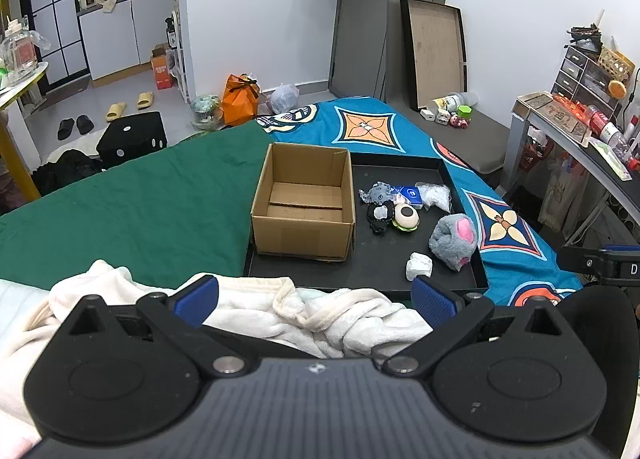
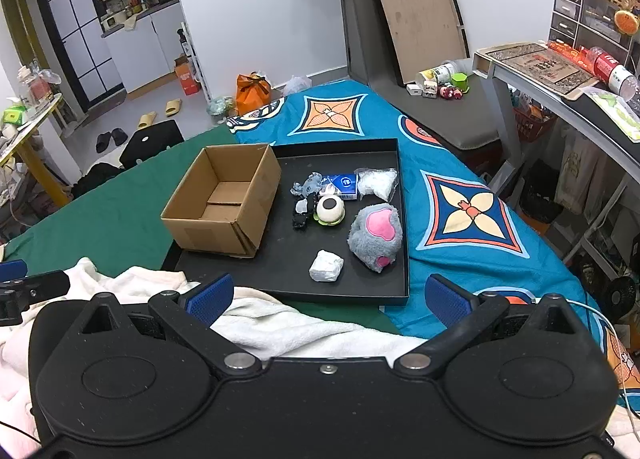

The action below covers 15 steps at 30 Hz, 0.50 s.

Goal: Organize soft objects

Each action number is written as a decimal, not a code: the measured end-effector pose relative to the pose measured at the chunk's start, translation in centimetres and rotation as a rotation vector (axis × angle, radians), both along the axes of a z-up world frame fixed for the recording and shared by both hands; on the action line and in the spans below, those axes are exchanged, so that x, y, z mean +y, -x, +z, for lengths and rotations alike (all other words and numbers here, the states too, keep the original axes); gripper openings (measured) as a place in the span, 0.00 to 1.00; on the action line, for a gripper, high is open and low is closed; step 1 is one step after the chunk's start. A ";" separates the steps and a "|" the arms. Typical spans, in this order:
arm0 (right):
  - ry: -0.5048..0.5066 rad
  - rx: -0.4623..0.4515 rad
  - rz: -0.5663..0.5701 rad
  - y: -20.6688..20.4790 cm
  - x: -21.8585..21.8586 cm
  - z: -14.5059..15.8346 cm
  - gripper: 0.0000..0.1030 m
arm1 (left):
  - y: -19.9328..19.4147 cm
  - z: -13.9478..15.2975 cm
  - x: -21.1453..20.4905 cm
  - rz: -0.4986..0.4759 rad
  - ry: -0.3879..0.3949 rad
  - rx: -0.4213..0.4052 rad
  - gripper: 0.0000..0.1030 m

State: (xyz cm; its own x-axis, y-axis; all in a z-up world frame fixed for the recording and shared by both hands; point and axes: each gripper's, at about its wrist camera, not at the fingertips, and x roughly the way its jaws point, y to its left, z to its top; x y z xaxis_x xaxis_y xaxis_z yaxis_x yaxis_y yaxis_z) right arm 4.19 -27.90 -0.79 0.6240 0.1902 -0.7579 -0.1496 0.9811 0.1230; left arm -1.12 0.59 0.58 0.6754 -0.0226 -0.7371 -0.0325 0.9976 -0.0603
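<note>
Crumpled under both my grippers, a cream fleece blanket (image 1: 320,315) is lying just short of the black tray (image 2: 402,219).

I am holding my left gripper (image 1: 316,295) and my right gripper (image 2: 328,295) side by side over that blanket, each with its blue pads (image 2: 210,297) spread wide and nothing between them, because no pick has begun. Standing on the tray's left half is the cardboard box (image 1: 304,203), flaps open and nothing in it, so I judge it is waiting to take the soft things. Scattered on the tray's right half are the grey and pink plush (image 2: 376,235), a white wrapped bundle (image 2: 326,266), an eyeball toy (image 2: 330,209) and a clear bag of white stuff (image 2: 376,183), all within easy reach of my right gripper.
</note>
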 end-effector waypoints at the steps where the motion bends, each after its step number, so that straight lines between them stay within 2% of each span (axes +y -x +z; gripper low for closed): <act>1: -0.001 0.003 0.000 -0.1 -0.1 -0.1 1.00 | -0.1 -0.1 0.1 0.000 0.002 0.002 0.99; 7: 0.002 0.008 0.005 -1.0 0.0 -0.7 1.00 | -0.8 -0.3 0.5 0.022 0.014 -0.004 0.99; 15: -0.009 0.061 -0.005 -2.9 -0.2 -3.0 1.00 | -2.5 -1.4 1.5 0.054 0.027 0.026 0.99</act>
State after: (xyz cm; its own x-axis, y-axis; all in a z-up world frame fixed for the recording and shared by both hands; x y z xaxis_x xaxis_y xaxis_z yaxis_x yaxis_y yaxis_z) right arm 7.11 -28.05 -3.75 0.5774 0.1943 -0.7930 -0.1368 0.9806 0.1406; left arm 1.35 2.08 -0.77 0.6565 -0.0071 -0.7543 -0.0881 0.9924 -0.0859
